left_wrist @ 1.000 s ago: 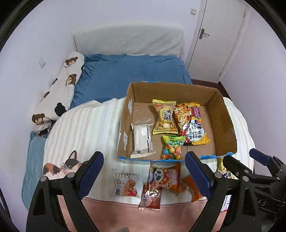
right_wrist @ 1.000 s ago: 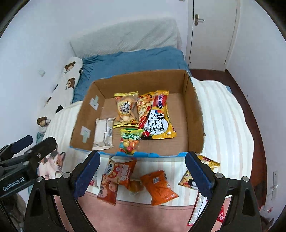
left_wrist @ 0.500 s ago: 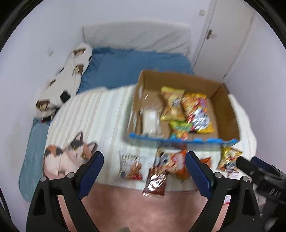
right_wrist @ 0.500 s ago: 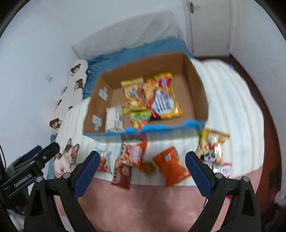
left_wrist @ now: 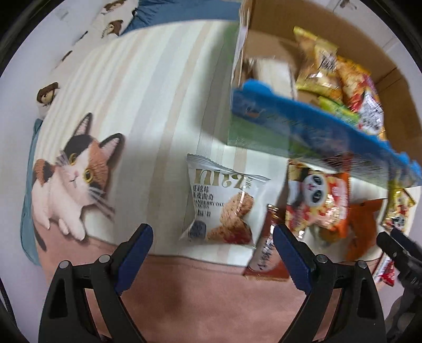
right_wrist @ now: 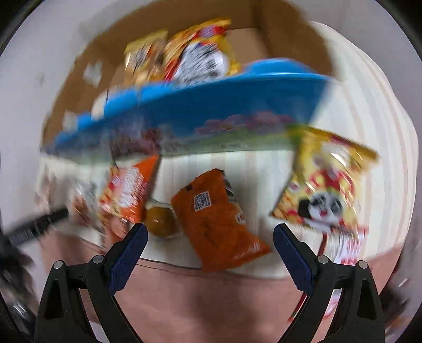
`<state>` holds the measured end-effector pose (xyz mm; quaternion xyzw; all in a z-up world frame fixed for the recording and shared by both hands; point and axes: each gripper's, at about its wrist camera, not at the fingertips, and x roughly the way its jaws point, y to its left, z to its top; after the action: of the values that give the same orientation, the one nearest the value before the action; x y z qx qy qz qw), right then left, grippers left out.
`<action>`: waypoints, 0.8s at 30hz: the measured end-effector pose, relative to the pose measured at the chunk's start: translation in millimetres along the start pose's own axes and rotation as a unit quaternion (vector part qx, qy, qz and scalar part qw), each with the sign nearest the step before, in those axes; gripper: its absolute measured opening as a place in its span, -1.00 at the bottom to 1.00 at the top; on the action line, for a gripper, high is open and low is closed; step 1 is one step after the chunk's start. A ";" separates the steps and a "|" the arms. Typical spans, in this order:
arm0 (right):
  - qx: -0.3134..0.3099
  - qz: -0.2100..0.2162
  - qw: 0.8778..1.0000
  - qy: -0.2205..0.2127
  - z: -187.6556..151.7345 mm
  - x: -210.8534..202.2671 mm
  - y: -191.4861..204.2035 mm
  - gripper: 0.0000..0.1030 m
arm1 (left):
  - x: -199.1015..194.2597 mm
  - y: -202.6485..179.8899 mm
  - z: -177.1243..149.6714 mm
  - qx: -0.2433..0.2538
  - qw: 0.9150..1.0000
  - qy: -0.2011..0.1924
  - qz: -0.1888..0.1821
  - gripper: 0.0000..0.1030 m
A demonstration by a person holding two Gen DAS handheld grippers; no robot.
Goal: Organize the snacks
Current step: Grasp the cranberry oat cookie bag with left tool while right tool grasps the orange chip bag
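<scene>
A cardboard box with a blue front wall (left_wrist: 303, 124) (right_wrist: 211, 105) holds several snack packs. Loose snacks lie on the blanket in front of it. My left gripper (left_wrist: 212, 242) is open and empty, low over a white cookie pack (left_wrist: 224, 208), with a brown-red packet (left_wrist: 269, 250) by its right finger. My right gripper (right_wrist: 211, 242) is open and empty, low over an orange packet (right_wrist: 219, 219). A round golden snack (right_wrist: 161, 220), an orange panda pack (right_wrist: 126, 192) (left_wrist: 319, 200) and a yellow panda pack (right_wrist: 324, 190) lie beside it. The right wrist view is blurred.
The snacks lie on a striped blanket with a calico cat picture (left_wrist: 71, 179) and a pink front band (left_wrist: 197, 298). A blue sheet and bear-print pillow (left_wrist: 110, 21) lie behind. The other gripper shows at the right edge of the left wrist view (left_wrist: 401, 253).
Both grippers have dropped down and forward toward the loose snacks in front of the box. The snacks now fill the views. Both stay open.
</scene>
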<state>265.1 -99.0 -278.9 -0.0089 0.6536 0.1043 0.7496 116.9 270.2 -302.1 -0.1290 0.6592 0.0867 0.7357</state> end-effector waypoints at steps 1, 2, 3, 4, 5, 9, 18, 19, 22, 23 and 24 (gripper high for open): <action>-0.018 -0.012 1.000 0.006 1.3 7.8 4.3 0.91 | 4.9 -0.6 1.8 0.002 1.000 0.004 0.001 0.81; -0.037 -0.021 0.999 0.015 2.2 16.2 9.1 0.90 | 10.3 -1.2 3.6 0.006 1.000 0.010 0.003 0.81; -0.050 -0.034 0.998 0.023 2.6 25.6 12.8 0.89 | 16.0 -2.2 5.5 0.010 1.000 0.017 0.006 0.81; -0.055 -0.041 0.997 0.027 2.5 31.8 14.5 0.84 | 21.0 -3.6 6.9 0.014 1.000 0.022 0.008 0.81; -0.051 -0.045 0.997 0.028 1.8 37.9 14.4 0.52 | 25.2 -5.2 7.8 0.018 0.999 0.028 0.007 0.81; 0.043 -0.002 0.998 0.039 -2.1 42.8 -2.9 0.30 | 39.8 -14.9 7.2 0.041 0.998 0.047 0.005 0.81; 0.180 0.108 0.975 0.069 -15.0 53.5 -37.5 0.64 | 45.6 -8.5 7.3 0.020 0.999 0.026 -0.003 0.07; 0.175 0.101 0.977 0.067 -15.3 54.2 -35.3 0.63 | 44.7 -6.4 5.2 0.018 1.000 0.024 -0.004 0.03; 0.149 0.054 0.986 0.051 -13.9 51.6 -25.8 0.23 | 39.1 0.9 -11.2 0.013 1.000 0.023 0.005 0.02; 0.136 0.046 0.989 0.045 -17.3 49.0 -23.4 0.07 | 37.9 4.2 -16.9 0.010 1.000 0.024 0.005 0.02; 0.130 0.045 0.989 0.045 -21.2 47.5 -22.4 0.05 | 36.5 7.0 -26.6 0.007 1.000 0.027 0.005 0.02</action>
<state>254.0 -117.3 -331.3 0.1134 0.6941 0.0514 0.7091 93.8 267.2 -341.5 -0.1229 0.6802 0.0820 0.7180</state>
